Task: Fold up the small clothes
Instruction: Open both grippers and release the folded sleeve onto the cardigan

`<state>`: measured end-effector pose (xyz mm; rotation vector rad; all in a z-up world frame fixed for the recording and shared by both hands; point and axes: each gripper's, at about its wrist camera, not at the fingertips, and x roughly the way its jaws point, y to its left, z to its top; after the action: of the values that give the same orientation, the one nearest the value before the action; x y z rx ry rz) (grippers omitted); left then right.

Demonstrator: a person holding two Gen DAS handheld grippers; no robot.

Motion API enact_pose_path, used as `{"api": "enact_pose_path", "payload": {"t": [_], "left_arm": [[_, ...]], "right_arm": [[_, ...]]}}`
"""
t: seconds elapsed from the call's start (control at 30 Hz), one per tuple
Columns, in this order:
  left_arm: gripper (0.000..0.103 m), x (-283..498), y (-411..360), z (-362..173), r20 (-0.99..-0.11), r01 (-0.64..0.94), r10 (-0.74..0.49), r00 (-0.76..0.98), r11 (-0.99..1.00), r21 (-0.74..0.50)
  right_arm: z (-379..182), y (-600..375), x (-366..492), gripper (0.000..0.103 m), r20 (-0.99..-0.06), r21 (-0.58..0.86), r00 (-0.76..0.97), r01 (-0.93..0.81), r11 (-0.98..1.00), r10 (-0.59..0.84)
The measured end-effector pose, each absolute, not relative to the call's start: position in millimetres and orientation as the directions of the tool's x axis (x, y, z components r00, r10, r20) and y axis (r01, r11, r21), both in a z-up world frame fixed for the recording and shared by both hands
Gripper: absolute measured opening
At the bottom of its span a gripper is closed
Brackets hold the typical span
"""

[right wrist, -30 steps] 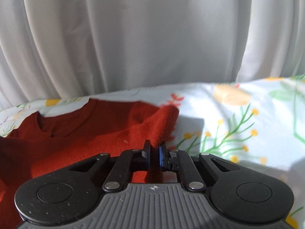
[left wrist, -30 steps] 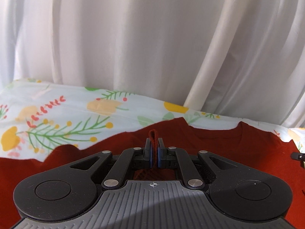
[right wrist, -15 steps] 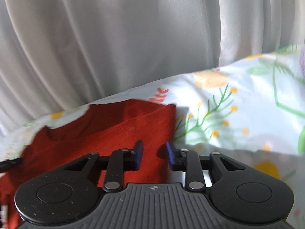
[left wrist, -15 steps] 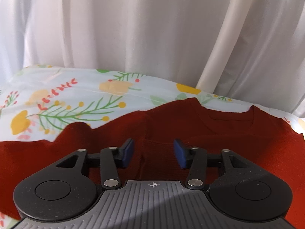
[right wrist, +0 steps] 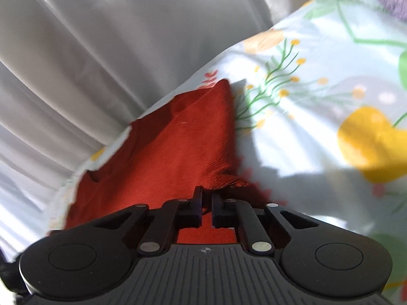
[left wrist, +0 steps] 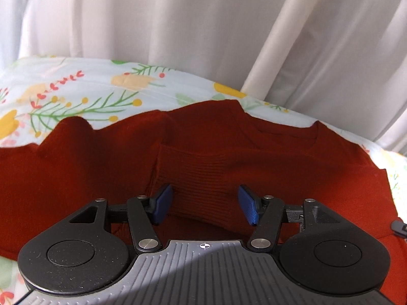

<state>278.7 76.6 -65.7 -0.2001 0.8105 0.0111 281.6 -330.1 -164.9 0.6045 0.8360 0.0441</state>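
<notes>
Left gripper (left wrist: 205,204) spread over sweater cuff (left wrist: 203,178) — right gripper (right wrist: 206,204) pinched on sweater (right wrist: 178,152).

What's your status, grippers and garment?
Left gripper open above the folded-in ribbed cuff. Right gripper shut on red sweater. Nothing in the way.

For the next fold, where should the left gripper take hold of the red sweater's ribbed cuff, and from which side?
Probably the ribbed cuff at its near edge, approached from the near side: it lies flat on the red sweater, between the open pads of the left gripper.
</notes>
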Motion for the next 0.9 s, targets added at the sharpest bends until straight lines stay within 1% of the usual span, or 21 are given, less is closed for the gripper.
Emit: {"api": "enact_pose_path", "payload": {"t": [0.1,0.2,0.27,0.3,0.33,0.4,0.47,0.57,0.7,0.77,0.8,0.83,0.9], "left_arm": [[0.063,280.7,69.0,-68.9,-0.726,-0.061,-0.028,0.687,0.993,-0.097],[0.063,278.8,67.1,-68.9,-0.73,-0.045,-0.02,0.684,0.997,-0.069],[0.064,273.5,70.2,-65.5,-0.731,-0.05,-0.022,0.682,0.996,-0.077],[0.066,269.7,73.1,-63.7,-0.73,-0.053,-0.029,0.682,0.995,-0.089],[0.071,266.0,76.5,-62.2,-0.732,-0.063,-0.029,0.681,0.993,-0.098],[0.074,259.2,84.9,-61.4,-0.731,-0.087,-0.026,0.682,0.989,-0.117],[0.073,256.7,94.0,-64.1,-0.741,-0.113,-0.026,0.671,0.984,-0.138],[0.073,254.1,104.0,-64.4,-0.738,-0.15,-0.038,0.674,0.971,-0.187],[0.074,244.4,113.1,-60.2,-0.731,-0.181,-0.071,0.678,0.949,-0.26],[0.077,233.3,124.3,-59.9,-0.724,-0.218,-0.091,0.684,0.921,-0.322],[0.08,225.6,133.0,-60.5,-0.719,-0.247,-0.1,0.688,0.899,-0.362],[0.083,217.7,143.7,-61.0,-0.714,-0.281,-0.109,0.691,0.87,-0.405],[0.084,197.5,168.0,-61.4,-0.686,-0.331,-0.147,0.713,0.791,-0.514]], "right_arm": [[-163.2,-324.5,279.2,0.005,-0.681,0.457,0.698,0.169,0.873,0.222],[-163.8,-316.1,276.5,0.004,-0.676,0.384,0.716,0.136,0.913,0.178],[-160.2,-310.8,276.2,0.005,-0.687,0.337,0.708,0.114,0.935,0.161],[-156.7,-309.9,275.0,0.008,-0.698,0.327,0.698,0.112,0.938,0.16],[-153.6,-307.6,274.7,0.012,-0.705,0.324,0.69,0.11,0.94,0.162],[-145.7,-302.6,269.2,0.013,-0.708,0.302,0.688,0.092,0.949,0.159],[-137.3,-294.5,261.7,0.013,-0.701,0.27,0.696,0.057,0.961,0.156],[-130.4,-279.5,258.2,0.013,-0.675,0.243,0.718,-0.004,0.97,0.172],[-137.2,-258.5,270.4,0.013,-0.675,0.202,0.716,-0.054,0.978,0.179],[-148.6,-252.9,278.1,0.013,-0.712,0.158,0.686,-0.053,0.986,0.15],[-150.6,-251.4,276.3,0.013,-0.692,0.147,0.707,-0.065,0.987,0.15],[-150.6,-249.0,275.8,0.013,-0.692,0.135,0.707,-0.072,0.988,0.146],[-147.4,-250.4,272.2,0.014,-0.701,0.165,0.695,-0.062,0.984,0.161]]}}
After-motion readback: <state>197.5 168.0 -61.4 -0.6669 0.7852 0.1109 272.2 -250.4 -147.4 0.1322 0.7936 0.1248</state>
